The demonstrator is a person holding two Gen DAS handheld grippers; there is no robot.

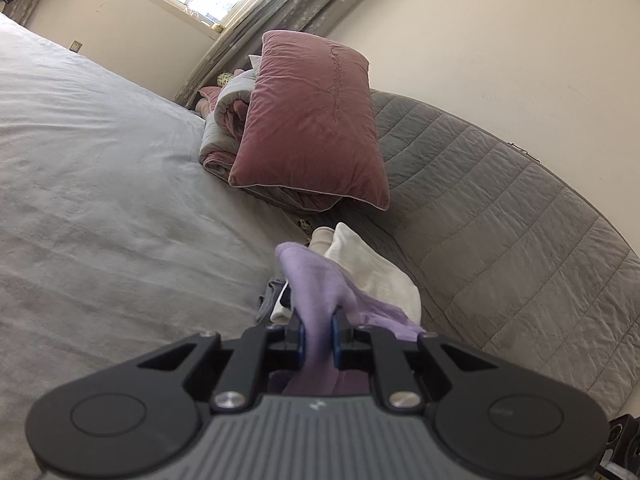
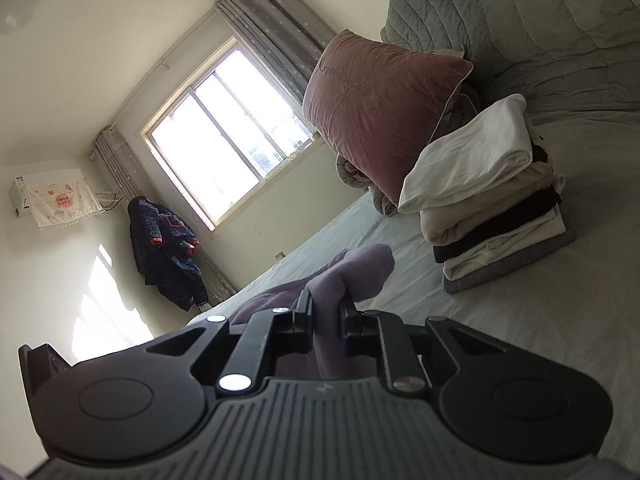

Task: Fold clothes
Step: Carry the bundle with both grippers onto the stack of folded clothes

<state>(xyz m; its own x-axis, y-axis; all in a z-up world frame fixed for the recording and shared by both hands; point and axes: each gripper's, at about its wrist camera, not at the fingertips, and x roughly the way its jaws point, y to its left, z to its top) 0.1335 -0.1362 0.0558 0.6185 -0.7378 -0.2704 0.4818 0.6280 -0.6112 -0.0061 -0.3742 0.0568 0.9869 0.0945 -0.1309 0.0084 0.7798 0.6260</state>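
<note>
Two handheld claws grip one lilac garment above a bed covered in a pale grey sheet (image 1: 100, 168). The left claw (image 1: 318, 330) is drawn narrow, its blue-faced pads pinching a bunched fold of the lilac garment (image 1: 316, 280); the cloth rises just beyond the fingertips and also trails back under the claw's body. The right claw (image 2: 326, 312) is likewise nearly closed on the same lilac garment (image 2: 356, 270), which bulges out ahead of its fingers and spills to their left.

Just past the left claw's tips, and slightly to their right, lies cream-white clothing (image 1: 372, 268), with a scrap of grey and white cloth (image 1: 274, 304) beside the left finger. Farther ahead, a dusty-pink pillow (image 1: 312, 120) leans on a rolled grey quilt (image 1: 224, 128), and a quilted grey headboard (image 1: 500, 208) curves away to the right.

From the right claw, a stack of folded clothes (image 2: 496, 200) sits ahead and to the right on the bed, white on top, then beige, black, cream and grey layers. The pink pillow stands beyond the stack. Well ahead and to the left are a bright window (image 2: 224, 132) with grey starred curtains (image 2: 276, 28), a dark jacket (image 2: 168, 256) hanging on the wall and a cloth-covered air conditioner (image 2: 52, 196).
</note>
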